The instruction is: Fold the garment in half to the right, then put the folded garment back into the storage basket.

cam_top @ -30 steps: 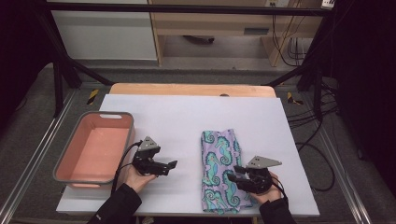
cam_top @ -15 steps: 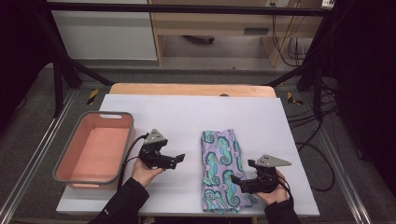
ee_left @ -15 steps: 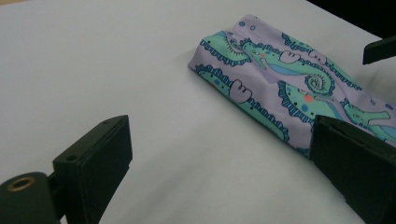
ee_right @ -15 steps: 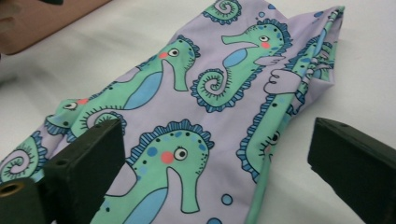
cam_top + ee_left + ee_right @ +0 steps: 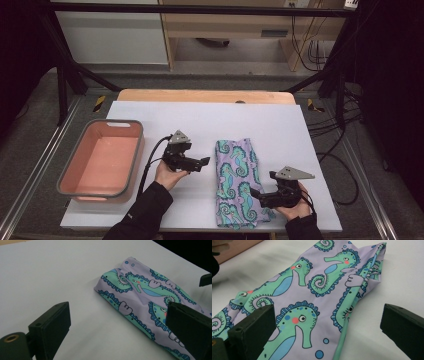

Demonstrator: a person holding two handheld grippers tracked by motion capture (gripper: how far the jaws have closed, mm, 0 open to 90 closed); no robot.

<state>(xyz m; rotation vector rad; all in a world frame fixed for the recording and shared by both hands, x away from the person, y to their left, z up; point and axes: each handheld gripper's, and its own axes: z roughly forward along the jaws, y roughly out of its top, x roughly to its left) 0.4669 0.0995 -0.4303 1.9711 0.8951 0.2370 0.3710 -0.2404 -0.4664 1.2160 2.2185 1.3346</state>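
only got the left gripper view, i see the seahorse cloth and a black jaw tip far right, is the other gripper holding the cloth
Observer: No. The right hand-held gripper is at the near end of the folded seahorse cloth. Its jaws have just been opening, and the cloth edge lies unpinched between them.
Operator: anything off to my left
Observer: A pink tub with a grey rim stands near the table's left edge.

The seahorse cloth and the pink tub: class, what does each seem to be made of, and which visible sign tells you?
Seahorse cloth: probably a thin, smooth stretch fabric with a printed pattern; it lies limp, with soft folds and a faint sheen. Pink tub: looks like moulded plastic, matt, with a grey rim, rounded corners and a handle slot.
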